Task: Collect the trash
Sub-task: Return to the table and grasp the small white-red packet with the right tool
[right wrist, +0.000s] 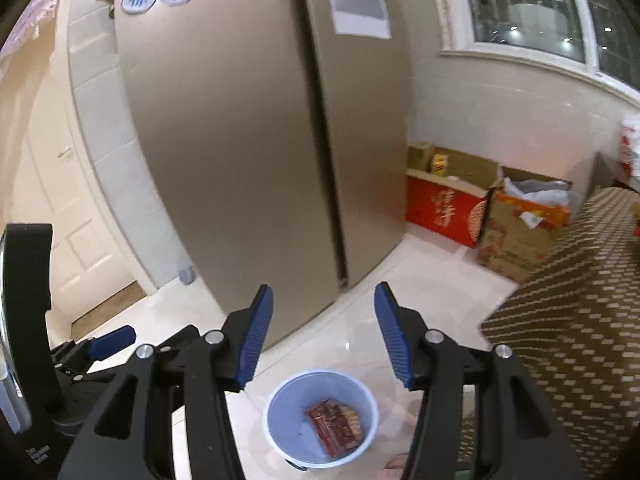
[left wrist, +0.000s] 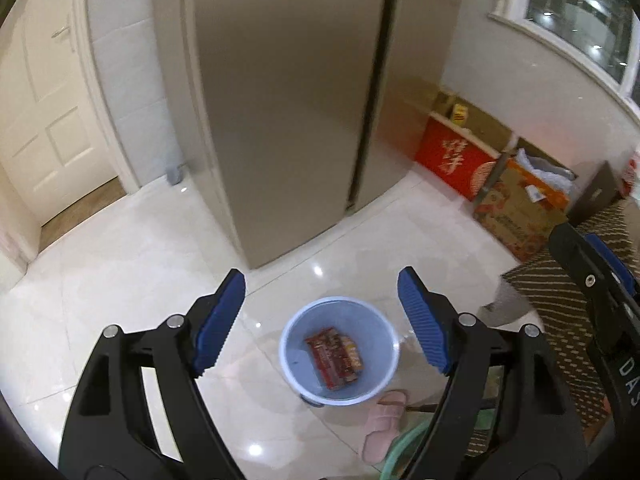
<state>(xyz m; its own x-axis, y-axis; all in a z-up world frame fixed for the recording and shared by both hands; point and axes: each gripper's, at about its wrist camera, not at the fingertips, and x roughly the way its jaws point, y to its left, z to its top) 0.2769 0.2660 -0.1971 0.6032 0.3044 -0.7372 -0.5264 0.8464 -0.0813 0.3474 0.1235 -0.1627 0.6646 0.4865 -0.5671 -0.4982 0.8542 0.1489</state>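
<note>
From up here I look down into the pale blue bin (left wrist: 339, 351) standing on the glossy tiled floor (left wrist: 120, 280) in front of the fridge (left wrist: 288, 112). The red snack wrappers (left wrist: 335, 356) lie flat on its bottom, toward the right side, and I count at least two packets, overlapping. I judge them very light, thin and crinkly, slick on the printed face, so they would slide off a glancing touch; if I had to lift one again I would pinch a free edge or corner rather than the flat middle. The bin itself looks like thin plastic, light enough to tip if its rim is knocked.

My left hand-held gripper (left wrist: 322, 300) stands wide, nothing between its blue pads, hovering above the bin. My right hand-held gripper (right wrist: 324, 330) is parted somewhat narrower, also empty and touching nothing. A pink slipper (left wrist: 384, 424) lies just beside the bin
</note>
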